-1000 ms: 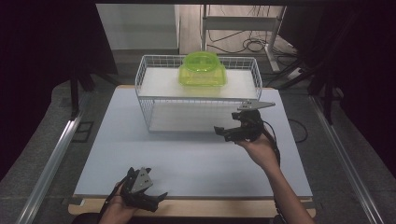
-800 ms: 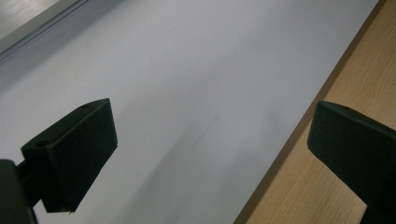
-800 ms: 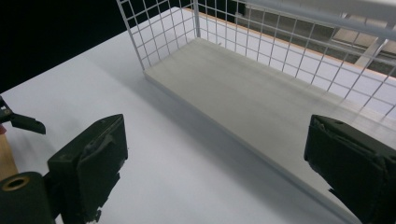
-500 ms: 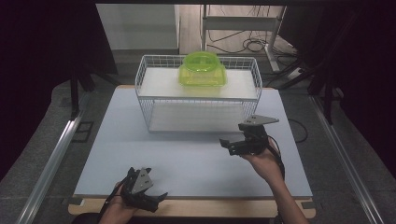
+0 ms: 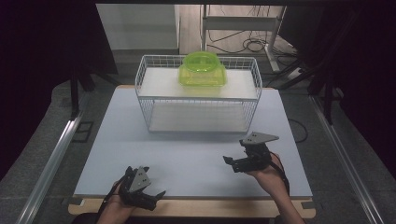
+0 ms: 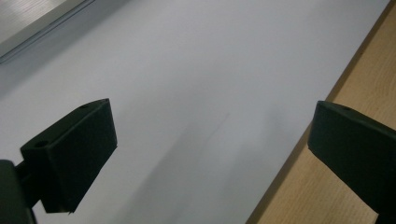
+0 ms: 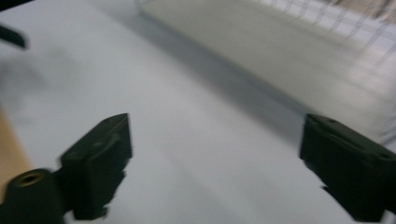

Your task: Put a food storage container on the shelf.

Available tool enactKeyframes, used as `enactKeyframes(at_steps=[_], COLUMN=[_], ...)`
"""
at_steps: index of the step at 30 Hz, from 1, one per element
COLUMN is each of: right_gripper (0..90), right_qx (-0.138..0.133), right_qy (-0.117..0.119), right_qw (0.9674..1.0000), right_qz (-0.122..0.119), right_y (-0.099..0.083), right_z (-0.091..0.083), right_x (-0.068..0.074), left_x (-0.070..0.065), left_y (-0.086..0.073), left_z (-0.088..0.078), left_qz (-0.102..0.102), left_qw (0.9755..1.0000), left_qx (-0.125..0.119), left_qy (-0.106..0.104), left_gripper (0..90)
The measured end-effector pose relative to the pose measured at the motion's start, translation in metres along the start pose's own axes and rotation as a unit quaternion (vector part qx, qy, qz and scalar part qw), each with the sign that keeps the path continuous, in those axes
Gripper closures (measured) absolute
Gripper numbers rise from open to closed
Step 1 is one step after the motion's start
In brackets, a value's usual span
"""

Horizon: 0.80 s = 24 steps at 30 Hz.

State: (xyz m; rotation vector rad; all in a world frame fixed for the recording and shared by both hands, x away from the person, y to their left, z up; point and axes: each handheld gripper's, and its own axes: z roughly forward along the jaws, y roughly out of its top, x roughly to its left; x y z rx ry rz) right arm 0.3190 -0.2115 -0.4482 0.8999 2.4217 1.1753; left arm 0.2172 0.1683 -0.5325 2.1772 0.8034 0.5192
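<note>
Green box: the lidded green box (image 5: 202, 70) sits on the upper shelf of the wire rack (image 5: 144, 100), towards its right half, at the far side of the worktop (image 5: 187, 154).
Left tool: the left tool (image 5: 156, 182) is released and empty, low at the near edge of the worktop; in the left gripper view its jaws stand wide over the bare sheet.
Right tool: the right tool (image 5: 229, 164) is released, its jaws just closing a little with nothing between them; it is in front of the rack, well apart from the box.
Step in hand: probably parking both hands at the front, with the box seemingly already set down.
Doing it well: keep the right tool low and clear of the rack's front wires, and rest both tools on the sheet without dragging it.
Risk: a trailing cable could catch the rack and shift the box.
</note>
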Motion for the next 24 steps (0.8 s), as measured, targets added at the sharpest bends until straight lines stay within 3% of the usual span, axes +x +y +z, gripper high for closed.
enactKeyframes(at_steps=[7, 13, 19, 24], right_gripper=[9.5, 7.7, 7.0, 5.4], right_qx=[0.000, 0.016, 0.051, 0.069], right_qy=[-0.016, -0.024, -0.023, -0.022], right_qw=[0.9999, 0.9996, 0.9984, 0.9973], right_qz=[-0.005, -0.001, 0.000, 0.007], right_y=[-0.018, -0.035, -0.051, -0.052], right_z=[0.004, 0.012, 0.024, 0.033], right_x=[0.004, 0.007, 0.010, 0.014], left_x=[0.003, 0.003, 0.004, 0.005], left_y=[-0.001, -0.002, -0.003, -0.003], left_z=[-0.001, 0.000, 0.001, 0.001], left_qz=[-0.003, -0.004, -0.006, -0.008], left_qw=[1.0000, 1.0000, 1.0000, 1.0000], left_qx=[-0.001, 0.002, 0.003, 0.003], left_qy=[0.003, 0.003, 0.003, 0.004], left_gripper=[1.1, 1.0, 1.0, 1.0])
